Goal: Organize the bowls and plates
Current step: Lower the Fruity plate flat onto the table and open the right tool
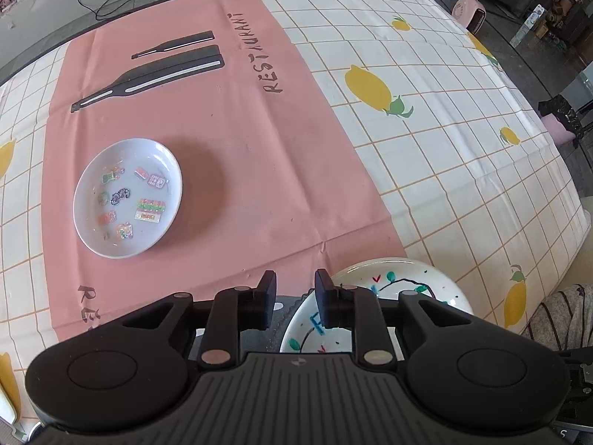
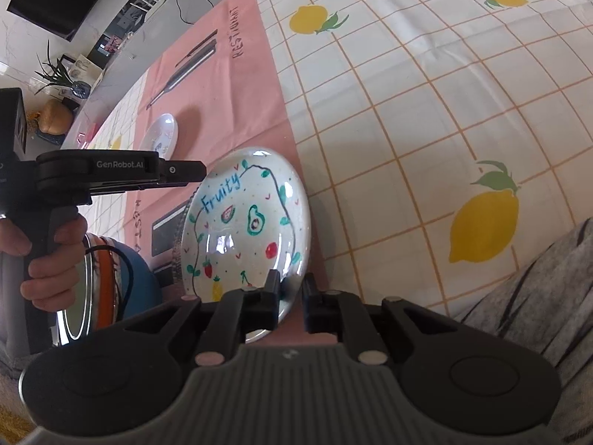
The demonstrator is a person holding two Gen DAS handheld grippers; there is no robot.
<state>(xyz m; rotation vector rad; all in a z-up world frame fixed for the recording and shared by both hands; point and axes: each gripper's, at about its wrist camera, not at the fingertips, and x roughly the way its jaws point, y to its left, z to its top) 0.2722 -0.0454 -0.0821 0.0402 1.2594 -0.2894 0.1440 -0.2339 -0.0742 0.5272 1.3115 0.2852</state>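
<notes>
A white plate [image 1: 407,282] painted with fruit and the word "Fruity" [image 2: 252,222] lies on a dark grey scalloped plate [image 1: 291,306] at the near edge of the pink cloth. My right gripper [image 2: 291,296] straddles its near rim. The jaws stand slightly apart, and a strip of pink cloth shows between the rim and the right finger. My left gripper [image 1: 295,296] is open over the plate's left rim, one finger above the plate and one above the grey plate. From the right wrist view the left gripper [image 2: 200,170] reaches in from the left, held by a hand [image 2: 55,259].
A small white dish with colourful stickers [image 1: 128,198] sits further back on the pink cloth [image 1: 259,129]. Stacked bowls, metal-rimmed, orange and blue [image 2: 111,285], stand at the left. A grey striped sleeve [image 2: 537,296] lies on the lemon-print tablecloth [image 1: 444,148].
</notes>
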